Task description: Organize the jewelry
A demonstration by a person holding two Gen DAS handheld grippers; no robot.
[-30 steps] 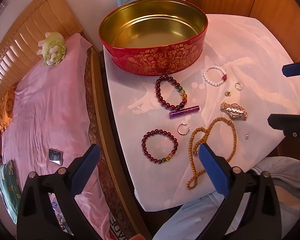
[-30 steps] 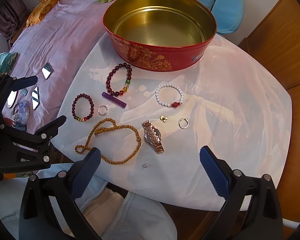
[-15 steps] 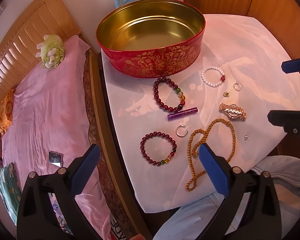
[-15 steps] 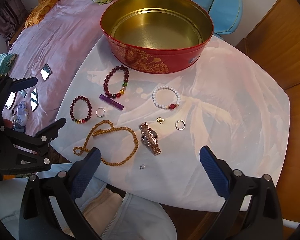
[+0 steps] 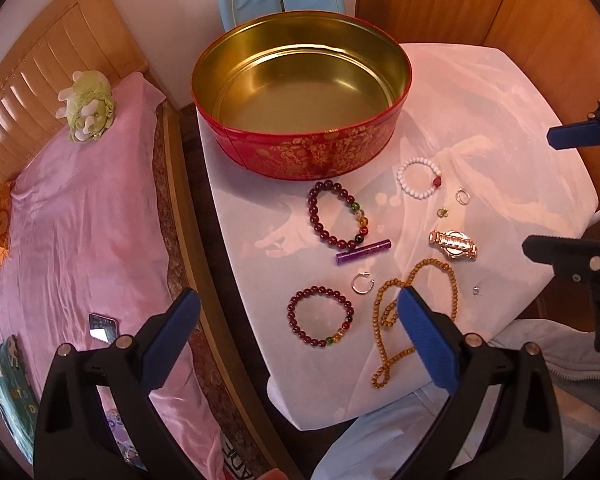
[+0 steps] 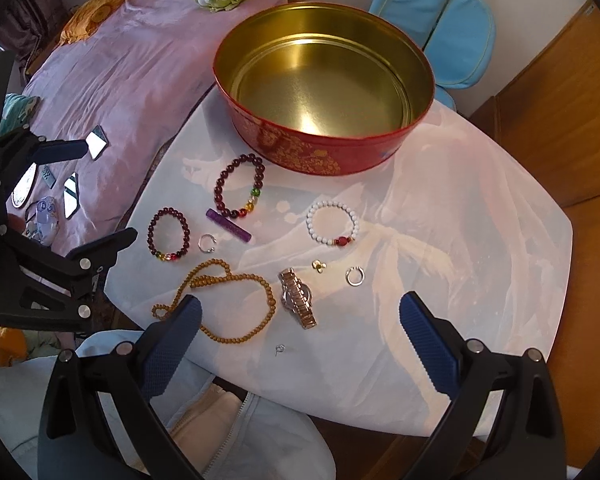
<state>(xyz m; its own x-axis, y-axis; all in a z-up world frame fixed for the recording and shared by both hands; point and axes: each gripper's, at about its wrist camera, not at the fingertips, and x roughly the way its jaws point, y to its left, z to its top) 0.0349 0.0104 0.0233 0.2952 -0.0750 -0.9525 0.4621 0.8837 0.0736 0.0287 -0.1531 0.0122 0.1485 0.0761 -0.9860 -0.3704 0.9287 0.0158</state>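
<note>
Both grippers (image 5: pixel 298 334) (image 6: pixel 300 334) hovered spread and empty; jewelry lay unsorted, so a first pickup toward the tin (image 5: pixel 312 152) seemingly awaited.

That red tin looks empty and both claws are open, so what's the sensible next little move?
Probably lower the right claw onto the watch, which lies nearest between its open fingers. The red tin holds nothing yet, and every piece lies on the white table.
</note>
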